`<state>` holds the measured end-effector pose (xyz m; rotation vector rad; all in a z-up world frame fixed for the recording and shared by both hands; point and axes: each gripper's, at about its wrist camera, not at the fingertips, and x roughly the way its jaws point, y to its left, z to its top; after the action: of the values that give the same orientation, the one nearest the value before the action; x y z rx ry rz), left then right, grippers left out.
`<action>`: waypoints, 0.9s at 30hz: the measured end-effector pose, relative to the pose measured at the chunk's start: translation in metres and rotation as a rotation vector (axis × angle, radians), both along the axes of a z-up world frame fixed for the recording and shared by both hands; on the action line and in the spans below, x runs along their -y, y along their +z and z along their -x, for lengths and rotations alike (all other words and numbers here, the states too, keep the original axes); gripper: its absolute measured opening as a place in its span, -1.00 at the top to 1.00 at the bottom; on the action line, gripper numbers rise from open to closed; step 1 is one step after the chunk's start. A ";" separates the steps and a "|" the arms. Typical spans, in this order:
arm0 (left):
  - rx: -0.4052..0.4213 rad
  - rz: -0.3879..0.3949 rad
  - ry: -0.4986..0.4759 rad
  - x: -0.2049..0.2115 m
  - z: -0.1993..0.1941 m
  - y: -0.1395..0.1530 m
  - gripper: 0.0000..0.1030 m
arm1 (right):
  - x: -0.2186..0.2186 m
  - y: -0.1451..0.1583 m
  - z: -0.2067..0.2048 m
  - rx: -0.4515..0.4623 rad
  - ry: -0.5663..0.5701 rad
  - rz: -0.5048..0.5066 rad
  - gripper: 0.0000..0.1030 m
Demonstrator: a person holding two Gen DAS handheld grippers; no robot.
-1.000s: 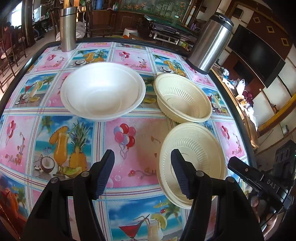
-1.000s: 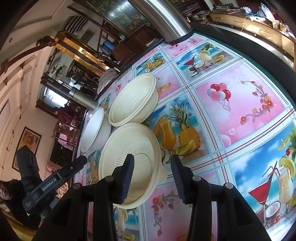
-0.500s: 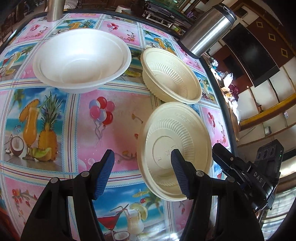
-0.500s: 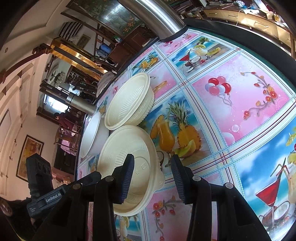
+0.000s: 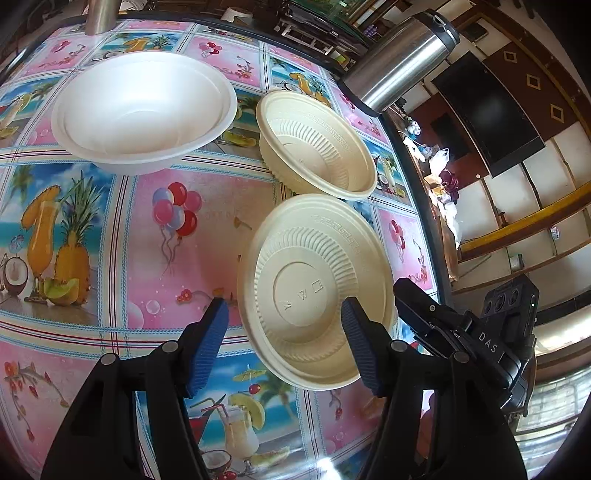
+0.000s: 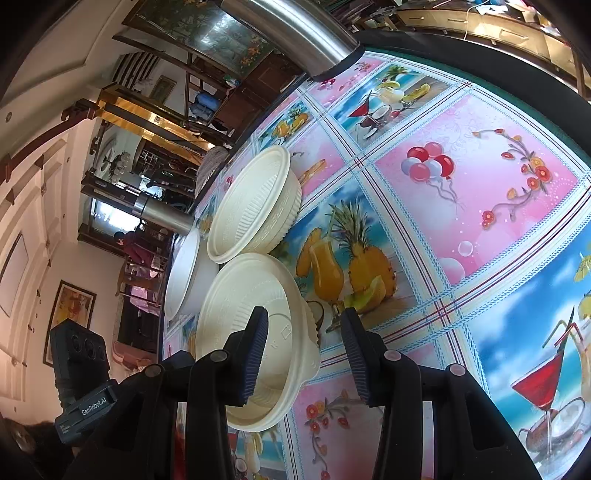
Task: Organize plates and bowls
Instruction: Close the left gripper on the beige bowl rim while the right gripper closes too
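Observation:
Three bowls stand on the patterned table. A cream ribbed bowl [image 5: 314, 291] [image 6: 255, 332] is nearest, a second cream ribbed bowl [image 5: 317, 144] [image 6: 255, 203] lies just behind it, and a larger white bowl [image 5: 144, 110] [image 6: 184, 273] sits further left. My left gripper [image 5: 284, 339] is open, and the near cream bowl lies between its fingers without touching them. My right gripper [image 6: 304, 354] is open over the same bowl's right rim, with its left finger [image 6: 255, 354] above the inside of the bowl and its right finger outside it.
A steel thermos [image 5: 399, 59] [image 6: 295, 33] stands at the table's far right edge, and a second steel flask [image 5: 99, 14] [image 6: 162, 218] stands at the far side. The table's dark rim [image 5: 413, 177] runs close to the right of the cream bowls.
My left gripper has moved forward and right until the near cream bowl lies between its fingers. My right gripper has closed in on that bowl's rim.

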<state>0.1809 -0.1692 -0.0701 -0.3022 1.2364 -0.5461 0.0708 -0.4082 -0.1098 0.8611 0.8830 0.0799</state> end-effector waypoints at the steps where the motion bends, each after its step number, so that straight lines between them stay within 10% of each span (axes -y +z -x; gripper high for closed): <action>1: 0.001 0.001 0.003 0.000 -0.001 -0.001 -0.21 | 0.000 0.000 0.000 0.001 0.001 -0.004 0.14; 27: -0.022 0.025 0.036 -0.007 -0.004 -0.004 -0.21 | -0.009 0.000 -0.002 0.003 0.020 0.043 0.26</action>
<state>0.1846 -0.1621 -0.0743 -0.3515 1.2435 -0.5292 0.0730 -0.3992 -0.1101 0.8121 0.8879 0.0789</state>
